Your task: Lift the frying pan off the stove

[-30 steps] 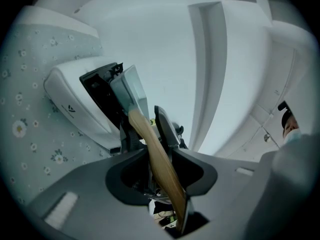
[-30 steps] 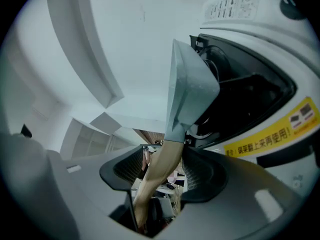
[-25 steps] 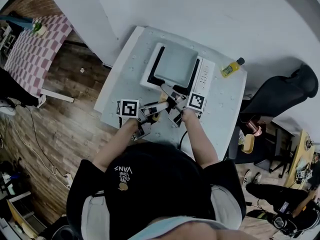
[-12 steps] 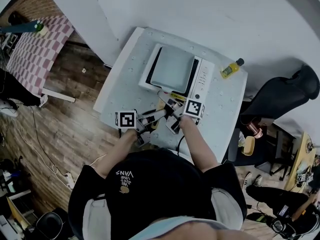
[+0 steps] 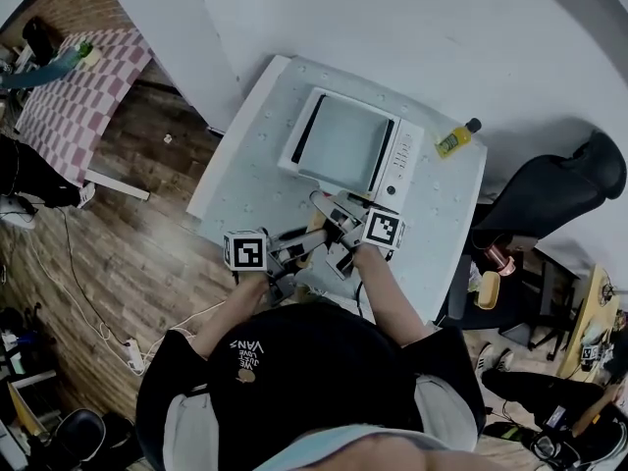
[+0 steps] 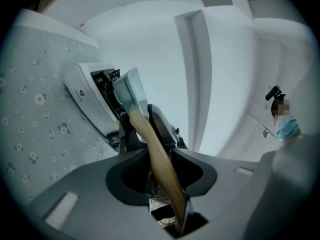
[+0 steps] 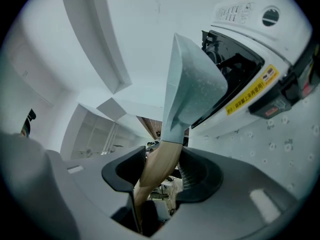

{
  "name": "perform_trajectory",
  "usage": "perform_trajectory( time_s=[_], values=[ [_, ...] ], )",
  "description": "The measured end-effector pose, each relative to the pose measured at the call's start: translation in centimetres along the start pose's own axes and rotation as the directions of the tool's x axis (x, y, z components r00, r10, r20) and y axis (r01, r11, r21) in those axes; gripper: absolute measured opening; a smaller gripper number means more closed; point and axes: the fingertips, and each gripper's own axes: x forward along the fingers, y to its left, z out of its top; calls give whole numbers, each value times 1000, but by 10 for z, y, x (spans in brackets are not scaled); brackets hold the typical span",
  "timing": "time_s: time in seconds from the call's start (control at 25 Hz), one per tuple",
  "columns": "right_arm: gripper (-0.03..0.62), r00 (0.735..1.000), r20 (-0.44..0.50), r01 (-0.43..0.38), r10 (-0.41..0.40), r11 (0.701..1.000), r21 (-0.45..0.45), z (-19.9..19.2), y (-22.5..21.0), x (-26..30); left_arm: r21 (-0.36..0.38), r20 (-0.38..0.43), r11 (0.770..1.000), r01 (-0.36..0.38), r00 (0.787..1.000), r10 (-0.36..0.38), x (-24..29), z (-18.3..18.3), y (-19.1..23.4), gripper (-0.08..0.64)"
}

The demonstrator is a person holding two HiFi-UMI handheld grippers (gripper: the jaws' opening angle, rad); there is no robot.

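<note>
Fingers (image 6: 195,171) of the left gripper (image 6: 159,161) are clamped on the frying pan's wooden handle (image 6: 145,134) at its far end. The right gripper (image 7: 160,159) presses its own fingers on the same handle, nearer the pan. Square and pale grey, the frying pan (image 7: 192,84) hangs tilted. Both gripper views show its underside with the black top of the stove (image 7: 250,34) beyond it, so it looks raised clear, though directly above the stove. The head view does not show its height. By my judgement the lift is begun, and carrying the pan away over the flowered table (image 5: 245,180) remains. A yellow bottle (image 5: 454,135) sits near the stove.
</note>
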Motion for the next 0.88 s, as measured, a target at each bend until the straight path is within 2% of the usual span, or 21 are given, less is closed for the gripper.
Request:
perform_trajectory(
  time_s=[0.24, 0.4, 0.56, 0.88],
  values=[
    [202, 1000, 15, -12, 13, 1000, -26, -30, 16, 2, 8, -6, 1000, 13, 1000, -13, -29, -15, -10, 133],
    [202, 997, 36, -72, 72, 997, -5, -58, 31, 6, 17, -26, 1000, 15, 1000, -14, -55, -29, -17, 135],
    [202, 998, 56, -1, 2, 1000, -20, -87, 29, 1, 23, -39, 999, 26, 999, -25, -80, -44, -25, 135],
    [202, 998, 66, -18, 20, 999, -40, -153, 41, -11, 18, -46, 999, 28, 999, -28, -130, -92, -36, 139]
  ],
)
